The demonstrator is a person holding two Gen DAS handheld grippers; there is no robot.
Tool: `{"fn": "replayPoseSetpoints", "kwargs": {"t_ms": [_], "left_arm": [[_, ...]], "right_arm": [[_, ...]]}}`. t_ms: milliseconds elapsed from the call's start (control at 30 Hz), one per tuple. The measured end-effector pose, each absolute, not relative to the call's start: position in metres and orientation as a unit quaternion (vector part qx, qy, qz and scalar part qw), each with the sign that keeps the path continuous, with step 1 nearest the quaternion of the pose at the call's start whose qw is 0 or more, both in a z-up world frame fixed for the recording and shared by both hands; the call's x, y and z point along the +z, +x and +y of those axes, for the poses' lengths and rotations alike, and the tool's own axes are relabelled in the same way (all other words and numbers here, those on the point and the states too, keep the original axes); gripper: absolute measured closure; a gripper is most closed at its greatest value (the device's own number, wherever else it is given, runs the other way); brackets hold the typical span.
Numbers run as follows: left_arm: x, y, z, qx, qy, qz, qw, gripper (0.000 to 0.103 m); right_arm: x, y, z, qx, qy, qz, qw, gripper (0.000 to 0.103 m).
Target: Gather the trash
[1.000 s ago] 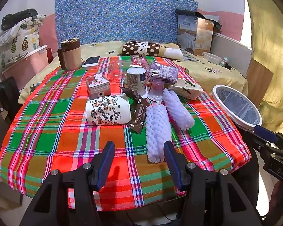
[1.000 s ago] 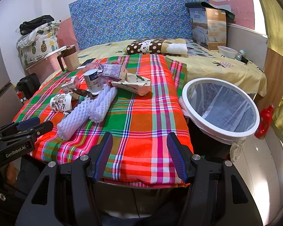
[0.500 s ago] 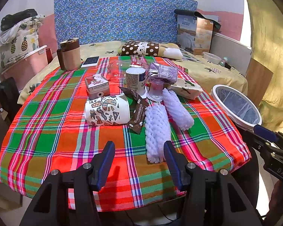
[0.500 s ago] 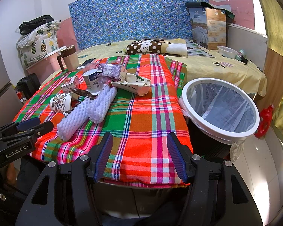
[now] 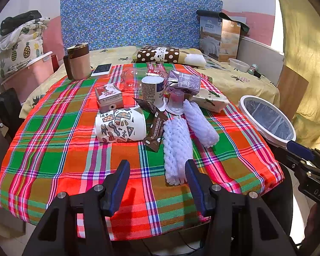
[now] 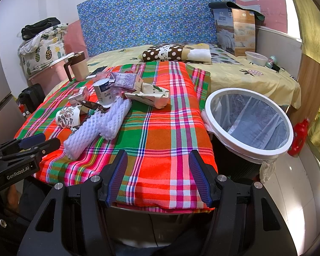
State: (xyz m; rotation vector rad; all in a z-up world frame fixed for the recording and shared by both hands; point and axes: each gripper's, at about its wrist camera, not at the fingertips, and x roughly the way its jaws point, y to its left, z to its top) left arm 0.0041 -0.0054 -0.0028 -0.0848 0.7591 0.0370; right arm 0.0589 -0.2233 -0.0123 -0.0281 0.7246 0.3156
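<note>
Trash lies in a heap on the plaid tablecloth (image 5: 53, 149): two white foam fruit nets (image 5: 177, 149) (image 6: 89, 130), a patterned paper cup (image 5: 120, 125) on its side, a brown wrapper (image 5: 155, 128), a small carton (image 5: 108, 98), a white can (image 5: 151, 90), a clear cup (image 5: 176, 103) and a crumpled paper bag (image 6: 149, 95). A white-rimmed bin (image 6: 248, 123) with a liner stands at the table's right side. My left gripper (image 5: 157, 181) is open and empty at the front edge, just short of the near foam net. My right gripper (image 6: 157, 175) is open and empty over the front right corner.
A tan mug (image 5: 79, 64) and a phone (image 5: 101, 70) sit at the far left of the table. A bed (image 6: 234, 72) with a dotted pillow lies behind. A red bottle (image 6: 299, 136) stands on the floor by the bin.
</note>
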Motion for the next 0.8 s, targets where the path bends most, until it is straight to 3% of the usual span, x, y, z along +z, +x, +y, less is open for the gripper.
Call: {"fn": "replayPoseSetpoints", "kwargs": {"t_ms": [800], "left_arm": [[-0.0034,0.0060,-0.0077,0.017,-0.040,0.371,0.928,0.050]], "right_arm": [[-0.0139,0.0609,-0.2226,0.152,-0.016,0.355,0.922,0.042]]}}
